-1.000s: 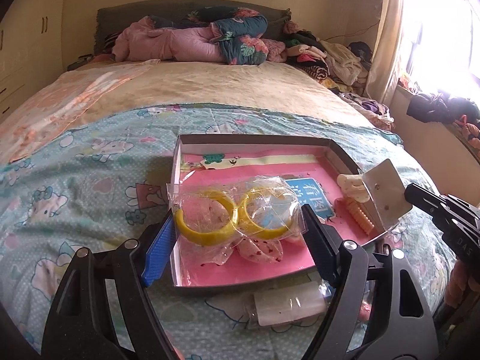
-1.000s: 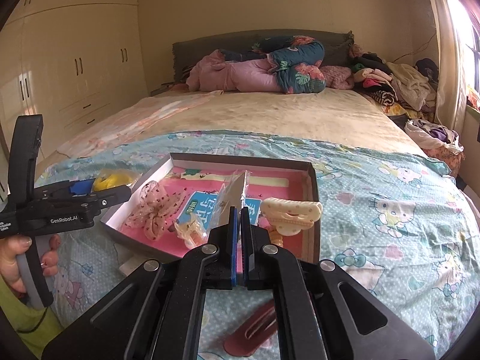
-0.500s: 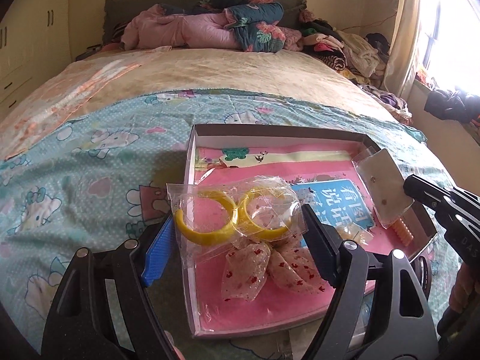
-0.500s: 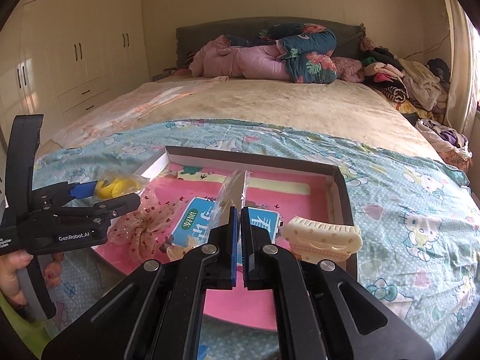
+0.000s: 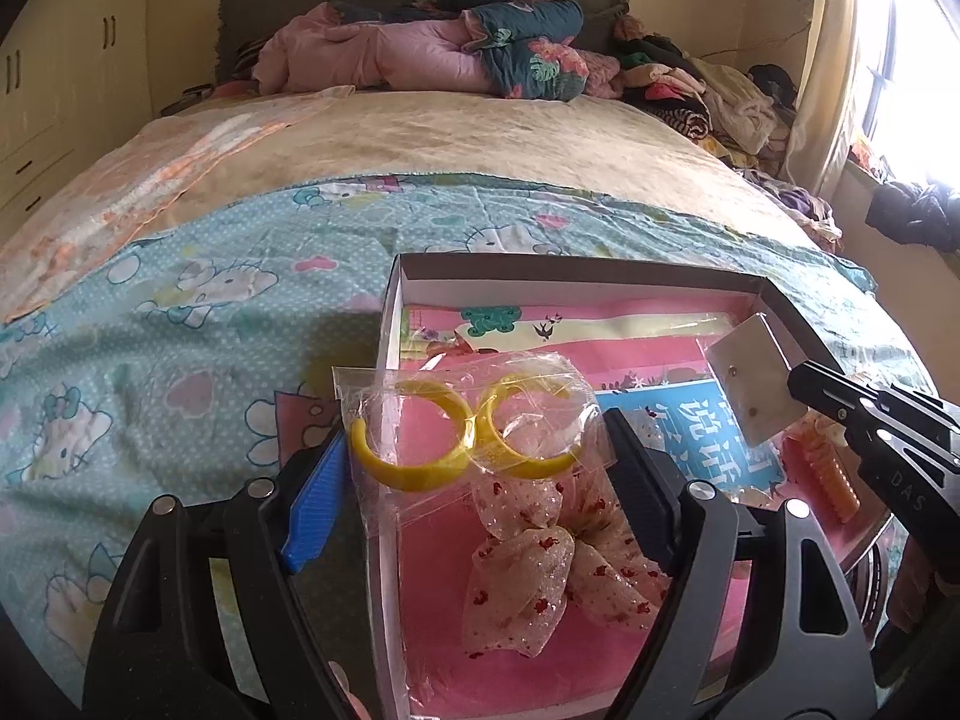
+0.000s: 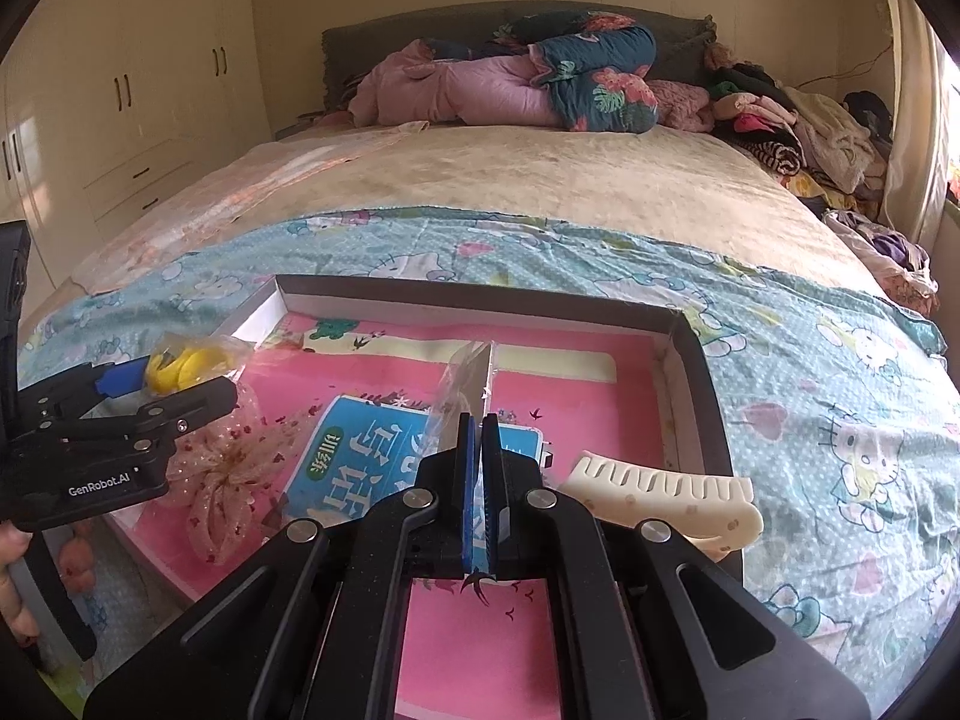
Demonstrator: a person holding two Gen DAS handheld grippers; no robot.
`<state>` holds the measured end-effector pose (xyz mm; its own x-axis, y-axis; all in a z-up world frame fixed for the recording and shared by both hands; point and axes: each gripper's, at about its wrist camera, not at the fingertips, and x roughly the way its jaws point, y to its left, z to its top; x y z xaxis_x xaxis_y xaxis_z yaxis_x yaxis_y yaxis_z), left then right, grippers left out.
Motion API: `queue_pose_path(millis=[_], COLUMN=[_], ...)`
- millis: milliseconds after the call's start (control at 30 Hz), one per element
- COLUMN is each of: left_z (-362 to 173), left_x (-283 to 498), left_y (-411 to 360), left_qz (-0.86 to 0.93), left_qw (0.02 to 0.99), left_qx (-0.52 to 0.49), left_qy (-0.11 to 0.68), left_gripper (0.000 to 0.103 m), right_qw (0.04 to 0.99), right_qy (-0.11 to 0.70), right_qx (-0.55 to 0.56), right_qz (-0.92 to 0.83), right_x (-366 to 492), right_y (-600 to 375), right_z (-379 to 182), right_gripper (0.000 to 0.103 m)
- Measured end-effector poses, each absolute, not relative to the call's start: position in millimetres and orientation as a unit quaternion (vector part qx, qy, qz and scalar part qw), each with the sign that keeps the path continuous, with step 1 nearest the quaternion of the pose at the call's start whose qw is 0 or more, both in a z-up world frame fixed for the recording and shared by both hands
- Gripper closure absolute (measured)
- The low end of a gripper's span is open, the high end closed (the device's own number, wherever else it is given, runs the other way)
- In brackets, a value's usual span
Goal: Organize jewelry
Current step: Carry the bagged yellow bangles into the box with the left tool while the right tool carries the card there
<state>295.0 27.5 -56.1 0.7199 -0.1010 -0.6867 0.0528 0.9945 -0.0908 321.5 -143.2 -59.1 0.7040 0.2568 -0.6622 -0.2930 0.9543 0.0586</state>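
Note:
A shallow cardboard box [image 5: 576,271] with a pink lining lies on the blue cartoon bedspread; it also shows in the right wrist view [image 6: 480,304]. My left gripper [image 5: 474,462] is shut on a clear bag of two yellow hoop earrings [image 5: 465,426] and holds it over the box's left side. My right gripper [image 6: 479,438] is shut on a small white earring card in clear wrap [image 6: 471,387], also seen in the left wrist view [image 5: 753,387], over the box's right part. A sheer pink bow [image 5: 540,564] lies in the box.
In the box lie a blue printed card [image 6: 366,468], a cream hair claw [image 6: 666,495] by the right wall and an orange clip [image 5: 822,477]. Folded quilts [image 6: 510,84] and heaped clothes [image 6: 798,126] fill the far end of the bed. Wardrobes [image 6: 120,102] stand at left.
Both grippers have moved forward and lower over the box with their loads still held. The box now looks nearer and larger in both views.

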Motion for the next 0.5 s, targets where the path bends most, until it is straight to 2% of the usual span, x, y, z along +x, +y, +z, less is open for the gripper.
queue_pose_path(millis=[233,300,500], left_z=[-52.4,-53.8,-55.9], left_x=[290.1,289.2,284.7], left_y=[20.2,16.3,7.1], left_qz=[-0.054,-0.059,-0.068], left_qw=[0.928,0.926,0.924], left_qx=[-0.024,-0.019,-0.013], left_qy=[0.369,0.371,0.375], left_gripper=[0.033,0.032,0.029], right_qw=[0.922,0.924,0.927], right_qy=[0.359,0.355,0.347], right_qx=[-0.021,-0.022,-0.008], right_qz=[0.146,0.143,0.14], right_x=[316.1,311.1,295.6], right_y=[-147.3,-149.8,-162.5], right_z=[-61.8,-59.7,-50.2], right_gripper=[0.093,0.085,0.073])
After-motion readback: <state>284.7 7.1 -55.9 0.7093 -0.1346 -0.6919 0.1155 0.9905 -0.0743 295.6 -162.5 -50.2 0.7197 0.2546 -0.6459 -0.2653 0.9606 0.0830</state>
